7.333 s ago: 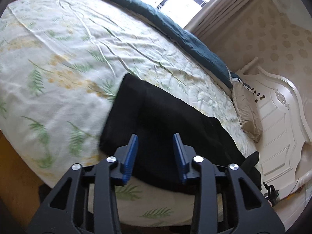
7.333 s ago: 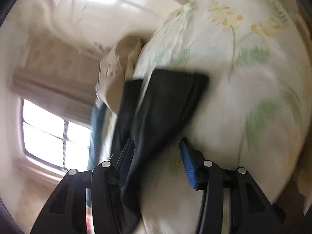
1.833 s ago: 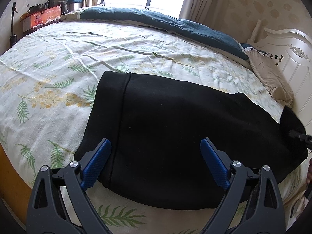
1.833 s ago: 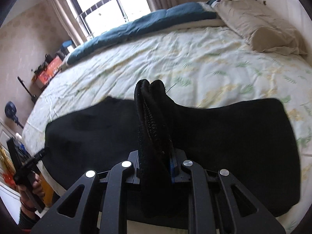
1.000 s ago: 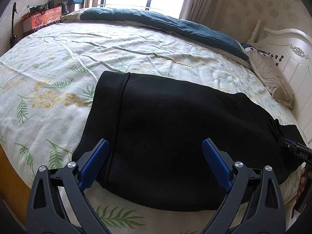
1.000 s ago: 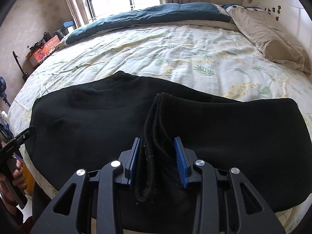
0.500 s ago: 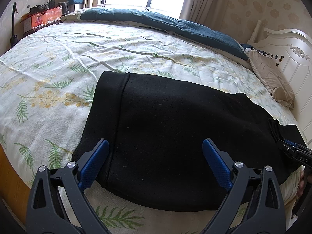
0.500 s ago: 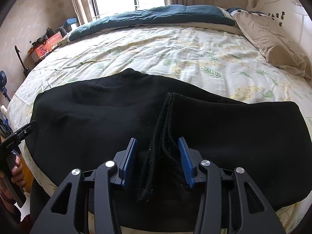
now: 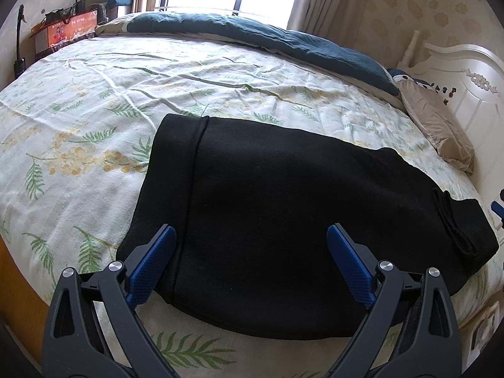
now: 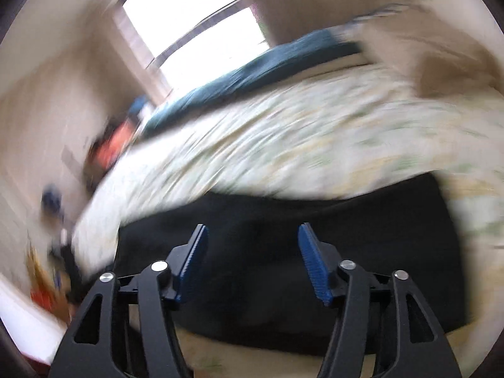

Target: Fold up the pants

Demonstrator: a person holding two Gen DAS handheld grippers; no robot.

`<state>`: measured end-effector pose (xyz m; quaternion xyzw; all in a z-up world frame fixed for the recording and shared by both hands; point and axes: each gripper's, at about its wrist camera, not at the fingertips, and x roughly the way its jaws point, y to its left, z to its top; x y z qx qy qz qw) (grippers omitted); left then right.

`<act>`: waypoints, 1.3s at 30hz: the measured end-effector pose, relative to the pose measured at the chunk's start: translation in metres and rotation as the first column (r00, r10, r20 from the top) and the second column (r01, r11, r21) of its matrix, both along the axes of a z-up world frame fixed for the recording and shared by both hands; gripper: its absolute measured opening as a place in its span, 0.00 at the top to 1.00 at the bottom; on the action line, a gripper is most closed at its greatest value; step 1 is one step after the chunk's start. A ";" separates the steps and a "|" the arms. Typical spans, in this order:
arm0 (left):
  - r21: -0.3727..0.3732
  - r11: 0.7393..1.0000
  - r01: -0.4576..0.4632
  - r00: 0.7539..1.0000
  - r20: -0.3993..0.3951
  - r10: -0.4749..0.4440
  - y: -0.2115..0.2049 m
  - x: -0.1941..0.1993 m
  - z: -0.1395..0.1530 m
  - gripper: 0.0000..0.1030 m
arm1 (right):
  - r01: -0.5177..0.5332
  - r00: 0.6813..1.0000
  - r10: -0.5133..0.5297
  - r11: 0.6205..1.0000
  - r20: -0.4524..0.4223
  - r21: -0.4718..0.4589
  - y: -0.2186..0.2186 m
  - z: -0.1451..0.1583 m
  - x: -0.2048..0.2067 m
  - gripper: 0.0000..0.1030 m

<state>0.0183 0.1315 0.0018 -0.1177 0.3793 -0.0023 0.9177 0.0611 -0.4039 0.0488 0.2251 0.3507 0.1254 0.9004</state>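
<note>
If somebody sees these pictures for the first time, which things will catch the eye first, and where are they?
The black pants dominate, lying flat across the near side of the bed's fern-print sheet. Both pairs of blue-padded tongs are open and empty: the left tongs above the pants' near edge, the right tongs in a motion-blurred view. A teal duvet lies under the bright window.

pants [image 9: 283,182] flat on bed [image 9: 94,100], near its 6 o'clock edge | duvet [image 9: 283,41] along bed's 12 o'clock edge | pillow [image 9: 438,126] at 3 o'clock of pants | left gripper [image 9: 252,252] over pants' near edge, fingers [image 9: 151,264] spread
</note>
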 end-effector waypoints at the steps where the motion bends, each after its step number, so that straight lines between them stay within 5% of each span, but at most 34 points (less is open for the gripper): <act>1: -0.003 1.000 -0.001 1.000 0.001 0.001 0.000 0.000 0.000 0.05 | 0.057 0.998 -0.056 0.998 -0.023 0.018 -0.030 -0.005 0.006 0.40; 3: -0.008 1.000 -0.003 1.000 0.002 0.003 0.000 0.001 0.000 0.03 | 0.114 0.989 -0.109 0.993 -0.097 0.044 -0.074 -0.023 0.022 0.40; 7: 0.014 1.000 -0.010 1.000 -0.002 0.010 -0.004 0.002 -0.001 0.03 | 0.076 0.980 -0.029 0.970 -0.197 0.232 -0.113 -0.066 0.054 0.40; 9: 0.026 1.000 -0.007 1.000 -0.006 0.007 -0.006 0.003 -0.001 0.03 | 0.044 0.975 0.014 0.966 -0.221 0.253 -0.109 -0.082 0.063 0.66; 11: 0.039 0.999 -0.002 1.000 -0.009 0.002 -0.007 0.003 -0.002 0.03 | 0.042 0.966 0.012 0.978 -0.259 0.203 -0.103 -0.094 0.070 0.72; 16: 0.051 0.999 0.002 1.000 -0.016 -0.001 -0.008 0.003 -0.002 0.03 | 0.036 0.969 0.036 0.958 -0.244 0.284 -0.107 -0.097 0.061 0.71; 21: 0.044 0.999 0.010 1.000 -0.014 -0.009 -0.008 0.003 -0.003 0.03 | 0.020 0.978 0.049 0.945 -0.202 0.327 -0.112 -0.091 0.019 0.53; 24: 0.047 0.999 0.012 1.000 -0.012 -0.012 -0.008 0.002 -0.004 0.03 | 0.020 0.981 0.045 0.943 -0.187 0.331 -0.115 -0.093 -0.011 0.52; 25: 0.046 0.999 0.012 1.000 -0.012 -0.012 -0.008 0.002 -0.004 0.03 | 0.022 0.983 0.039 0.946 -0.181 0.323 -0.118 -0.095 -0.017 0.52; 27: 0.045 0.999 0.012 1.000 -0.012 -0.012 -0.008 0.002 -0.004 0.03 | 0.021 0.978 0.034 0.966 -0.204 0.260 -0.111 -0.101 -0.018 0.69; 29: 0.047 0.999 0.014 1.000 -0.010 -0.013 -0.008 0.002 -0.004 0.03 | 0.023 0.981 0.020 0.977 -0.195 0.213 -0.106 -0.106 -0.017 0.72; 34: 0.062 0.998 0.021 1.000 -0.003 -0.020 -0.009 0.000 -0.003 0.03 | 0.053 0.978 -0.010 0.978 -0.210 0.204 -0.110 -0.093 -0.018 0.64; 37: 0.055 0.998 0.025 1.000 -0.004 -0.024 -0.009 0.000 -0.003 0.03 | 0.166 0.977 -0.158 0.985 -0.142 0.046 -0.102 -0.057 -0.028 0.61; 39: 0.039 0.999 0.028 1.000 -0.001 -0.027 -0.007 -0.001 -0.002 0.03 | 0.158 0.985 -0.154 0.986 -0.075 0.053 -0.082 -0.033 -0.031 0.59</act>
